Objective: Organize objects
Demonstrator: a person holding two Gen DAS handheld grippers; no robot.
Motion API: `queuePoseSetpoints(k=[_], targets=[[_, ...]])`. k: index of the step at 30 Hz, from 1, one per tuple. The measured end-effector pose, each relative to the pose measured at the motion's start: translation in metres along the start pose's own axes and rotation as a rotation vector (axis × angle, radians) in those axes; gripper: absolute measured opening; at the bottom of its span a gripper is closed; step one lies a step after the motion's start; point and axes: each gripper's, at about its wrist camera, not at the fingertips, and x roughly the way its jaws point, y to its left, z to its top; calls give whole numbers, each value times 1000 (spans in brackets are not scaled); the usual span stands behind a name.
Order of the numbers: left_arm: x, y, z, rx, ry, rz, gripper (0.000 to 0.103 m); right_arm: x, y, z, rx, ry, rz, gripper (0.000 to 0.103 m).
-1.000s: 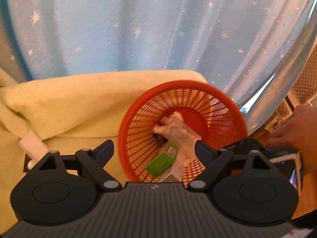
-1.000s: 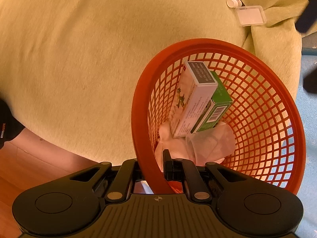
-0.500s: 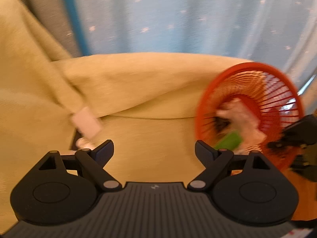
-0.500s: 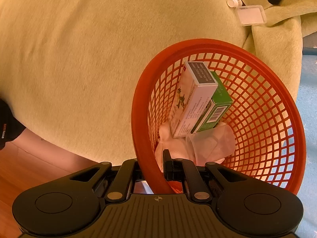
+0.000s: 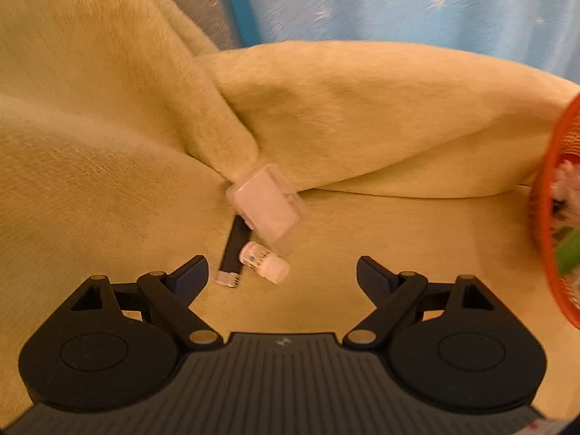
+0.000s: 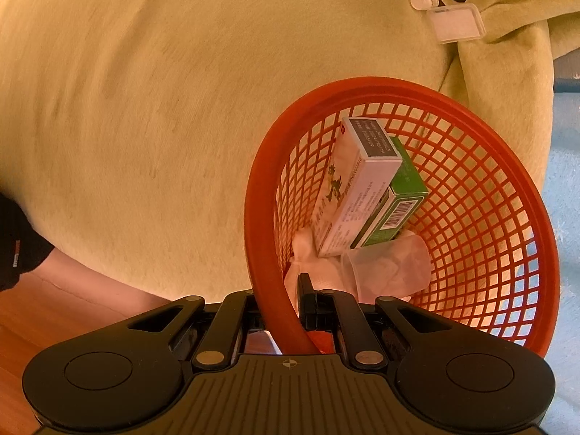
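My right gripper [image 6: 281, 301] is shut on the rim of the orange mesh basket [image 6: 482, 195], which holds a white and grey carton [image 6: 357, 185], a green carton [image 6: 397, 206], a clear plastic cup [image 6: 384, 264] and white tissue. My left gripper [image 5: 282, 275] is open and empty above the yellow-green blanket [image 5: 108, 166]. Just ahead of it lie a clear plastic case [image 5: 266, 204], a small white-capped vial [image 5: 264, 262] and a black strip [image 5: 232, 250]. These also show far off in the right wrist view, the case [image 6: 456, 23] and the vial [image 6: 422, 0]. The basket's edge [image 5: 543, 224] shows at the right of the left wrist view.
The blanket covers a sofa, with a raised fold [image 5: 362, 108] behind the small items. A light blue star-patterned curtain [image 5: 417, 0] hangs behind. Wood floor [image 6: 54, 311] shows at lower left of the right wrist view.
My left gripper has swung left, away from the basket, and now faces the case, vial and strip. My right gripper stays shut on the basket rim.
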Motion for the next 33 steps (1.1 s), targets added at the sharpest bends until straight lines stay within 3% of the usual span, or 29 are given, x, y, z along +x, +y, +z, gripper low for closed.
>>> queuePoseSetpoints(k=[7, 20, 27, 33], targets=[[36, 6, 21, -33, -11, 27, 86, -1, -9, 2, 17, -4, 16, 4], [80, -8, 49, 116, -32, 27, 86, -1, -14, -3, 41, -21, 31, 4], [82, -15, 43, 165, 1, -8, 86, -2, -15, -3, 48, -23, 32, 4], [56, -38, 12, 190, 17, -44, 85, -1, -11, -3, 41, -25, 24, 4]])
